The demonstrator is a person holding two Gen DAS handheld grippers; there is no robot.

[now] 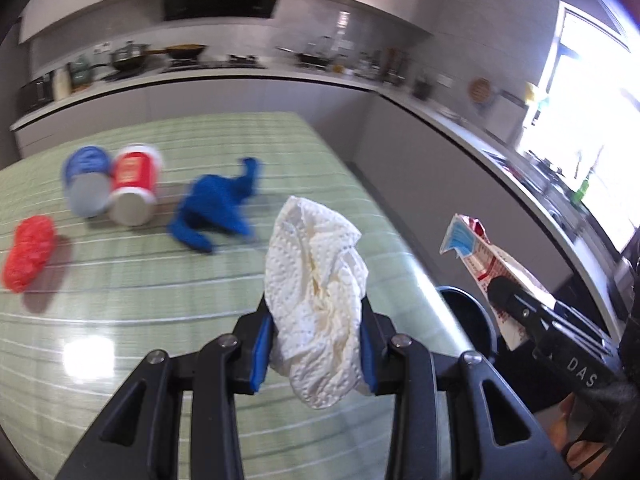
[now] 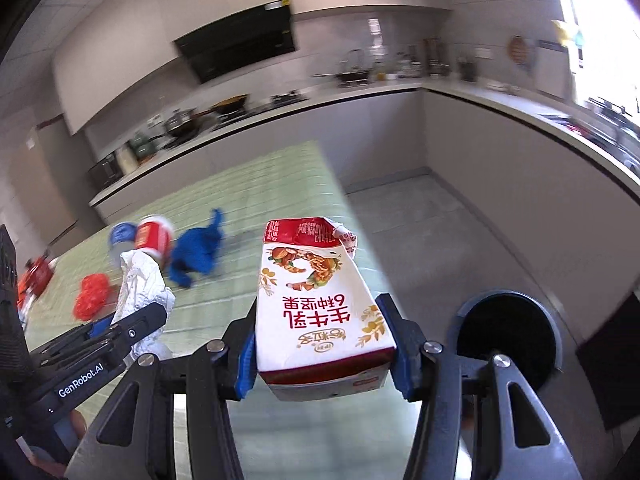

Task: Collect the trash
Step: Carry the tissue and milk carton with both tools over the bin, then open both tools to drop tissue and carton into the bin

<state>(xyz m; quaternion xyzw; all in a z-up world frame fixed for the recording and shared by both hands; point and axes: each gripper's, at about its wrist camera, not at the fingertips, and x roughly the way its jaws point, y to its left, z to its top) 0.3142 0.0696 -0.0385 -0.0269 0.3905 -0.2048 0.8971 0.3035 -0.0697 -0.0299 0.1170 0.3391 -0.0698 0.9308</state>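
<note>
Left gripper (image 1: 316, 344) clamps a crumpled paper towel (image 1: 316, 280), right gripper (image 2: 324, 354) grips a milk carton (image 2: 320, 300); both above the table edge near the floor bin (image 2: 508, 336), nothing dropped yet. Left on the table (image 1: 120, 320): blue rag (image 1: 216, 208), red cup (image 1: 134, 188), blue cup (image 1: 86, 184), red mesh wad (image 1: 28, 256); path to the bin looks clear.

Two cups (image 1: 112, 186) lie side by side on the table (image 1: 120, 320) — cloth (image 1: 216, 210) to their right, bin (image 2: 506, 338) beyond the table's right edge.
</note>
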